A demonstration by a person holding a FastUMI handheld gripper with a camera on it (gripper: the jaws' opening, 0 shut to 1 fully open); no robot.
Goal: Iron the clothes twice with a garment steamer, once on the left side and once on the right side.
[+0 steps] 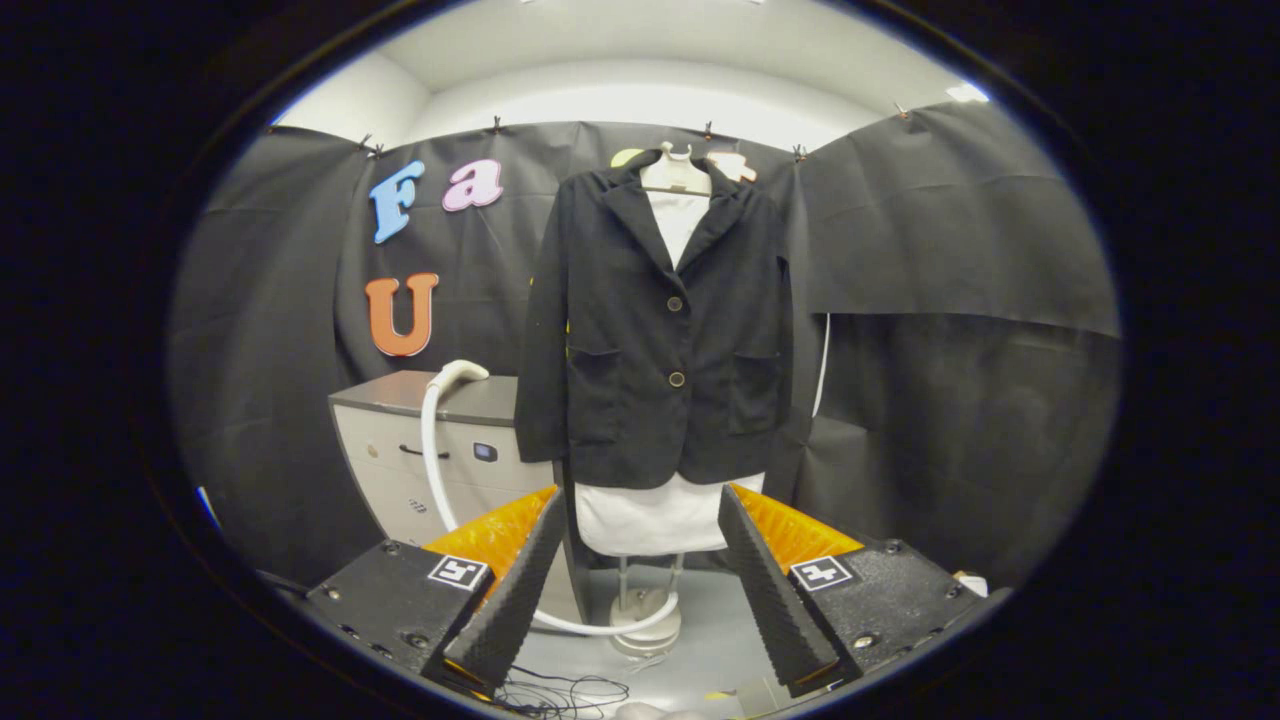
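Gripper (640, 590): fingers spread wide, holding nothing.
Black buttoned jacket (655, 330): hangs beyond the fingers, over a white garment (650, 515).
White steamer hose (432, 440): left of the jacket.

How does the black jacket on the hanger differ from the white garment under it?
The black jacket is dark, buttoned with two buttons, and has lapels and pockets; the white garment is plain and pale. The jacket covers most of the white garment, which shows at the neckline and below the jacket's hem. Both hang on the same stand, beyond the open gripper, which holds nothing.
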